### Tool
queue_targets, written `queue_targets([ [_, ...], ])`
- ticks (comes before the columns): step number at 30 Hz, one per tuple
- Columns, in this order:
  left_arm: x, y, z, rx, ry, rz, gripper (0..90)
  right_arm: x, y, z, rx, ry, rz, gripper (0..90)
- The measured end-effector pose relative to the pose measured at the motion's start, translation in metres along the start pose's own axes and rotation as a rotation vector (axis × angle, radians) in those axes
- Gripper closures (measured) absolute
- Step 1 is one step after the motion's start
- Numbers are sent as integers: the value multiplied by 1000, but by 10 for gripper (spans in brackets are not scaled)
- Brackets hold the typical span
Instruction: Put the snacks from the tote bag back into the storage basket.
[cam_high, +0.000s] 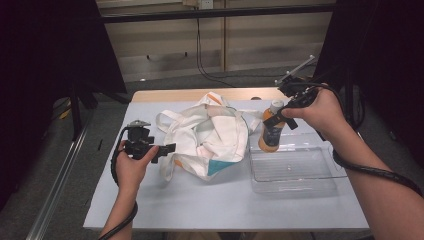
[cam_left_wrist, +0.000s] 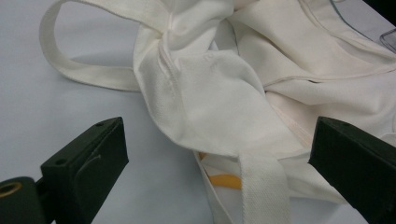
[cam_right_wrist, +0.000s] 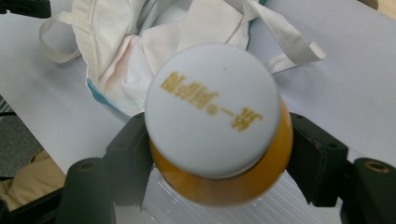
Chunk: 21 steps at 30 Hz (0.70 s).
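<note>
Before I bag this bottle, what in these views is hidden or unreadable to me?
- Inside of the crumpled white cloth tote bag: folds hide its opening in the high view and the left gripper view.
- Base of the orange plastic bottle with white cap: the cap covers it in the right gripper view.
- Bottle label: too small in the high view.
- Clear plastic tray: mostly cut off in the right gripper view.

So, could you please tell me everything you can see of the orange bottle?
The orange bottle has a white cap with gold lettering and a dark label band. It looks like plastic holding orange liquid. It stands upright over the near-left corner of the clear tray, beside the cloth bag. The right gripper clamps it below the cap.
</note>
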<state>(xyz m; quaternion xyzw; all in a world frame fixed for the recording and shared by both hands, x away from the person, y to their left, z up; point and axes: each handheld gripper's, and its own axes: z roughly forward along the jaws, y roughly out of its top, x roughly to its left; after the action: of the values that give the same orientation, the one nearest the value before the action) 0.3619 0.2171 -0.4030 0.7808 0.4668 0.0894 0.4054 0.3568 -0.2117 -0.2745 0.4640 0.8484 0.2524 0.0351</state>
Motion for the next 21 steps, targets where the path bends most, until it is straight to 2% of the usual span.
queue_targets([
  [21,1,0,-1,2,4,3,38,0,-9,14,28,7,3,306],
])
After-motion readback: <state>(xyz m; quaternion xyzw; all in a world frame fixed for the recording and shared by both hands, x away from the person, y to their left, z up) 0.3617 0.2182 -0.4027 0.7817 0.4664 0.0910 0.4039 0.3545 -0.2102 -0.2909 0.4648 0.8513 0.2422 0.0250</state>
